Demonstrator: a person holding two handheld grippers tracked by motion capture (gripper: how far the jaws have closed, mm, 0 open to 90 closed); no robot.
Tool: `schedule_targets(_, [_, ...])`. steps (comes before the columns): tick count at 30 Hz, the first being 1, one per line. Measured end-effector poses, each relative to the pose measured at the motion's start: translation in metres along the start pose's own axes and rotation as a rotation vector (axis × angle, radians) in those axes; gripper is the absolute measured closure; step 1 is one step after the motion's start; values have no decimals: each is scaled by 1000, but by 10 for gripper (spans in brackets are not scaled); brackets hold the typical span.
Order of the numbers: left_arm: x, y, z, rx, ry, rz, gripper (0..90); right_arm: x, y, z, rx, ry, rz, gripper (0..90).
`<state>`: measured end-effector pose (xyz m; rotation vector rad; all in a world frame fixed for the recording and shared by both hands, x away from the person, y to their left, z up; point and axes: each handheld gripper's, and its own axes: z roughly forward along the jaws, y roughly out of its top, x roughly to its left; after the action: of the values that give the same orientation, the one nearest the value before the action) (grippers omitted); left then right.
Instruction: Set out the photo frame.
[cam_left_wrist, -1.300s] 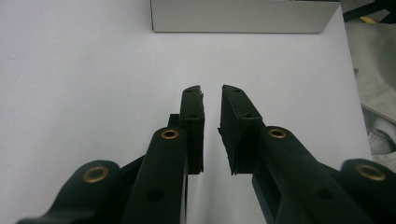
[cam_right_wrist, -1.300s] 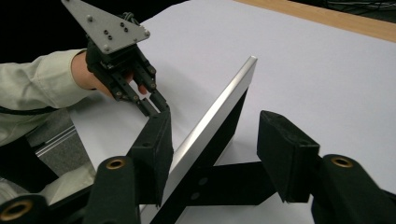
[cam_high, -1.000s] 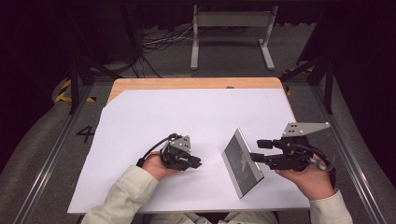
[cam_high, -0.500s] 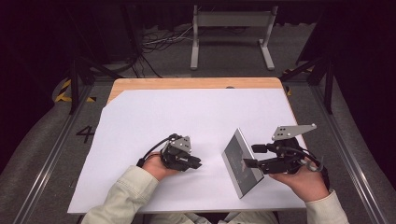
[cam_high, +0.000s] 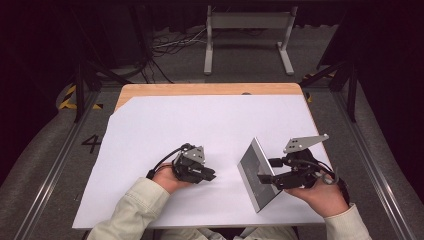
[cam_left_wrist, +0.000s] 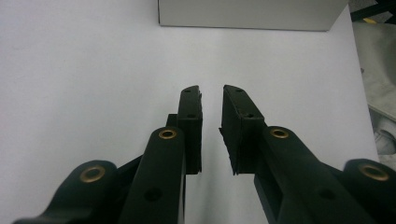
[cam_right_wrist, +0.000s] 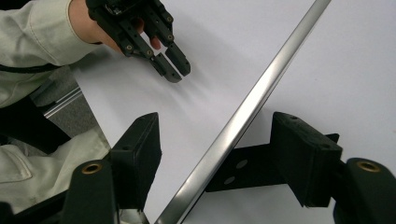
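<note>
plate (cam_left_wrist: 247, 14): top edge cut off ahead of left gripper (cam_left_wrist: 211, 102) | plate rim (cam_right_wrist: 243, 114): both ends cut off, running between right gripper (cam_right_wrist: 217, 154) jaws; contact with pads unclear | plate's lower corner hidden behind right gripper

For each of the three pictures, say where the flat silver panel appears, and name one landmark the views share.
High view: silver panel lower right of centre, standing tilted beside the right gripper.
Left gripper view: along the top edge.
Right gripper view: its edge runs diagonally between the open jaws.
Shared landmark: the white sheet.
</note>
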<state>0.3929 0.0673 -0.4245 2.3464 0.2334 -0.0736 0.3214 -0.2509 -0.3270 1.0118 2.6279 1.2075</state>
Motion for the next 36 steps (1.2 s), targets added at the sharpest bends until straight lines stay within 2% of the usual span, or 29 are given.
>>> schedule_targets(10, [0,0,1,4,3,-1,780,2,-1,7,44,-12,-6,355])
schedule_targets(26, [1,0,1,6,5,-7,777,8,0,8,80,-34,-32,459])
schedule_targets(36, [1,0,3,15,4,-11,771,8,2,3,88,-49,14,577])
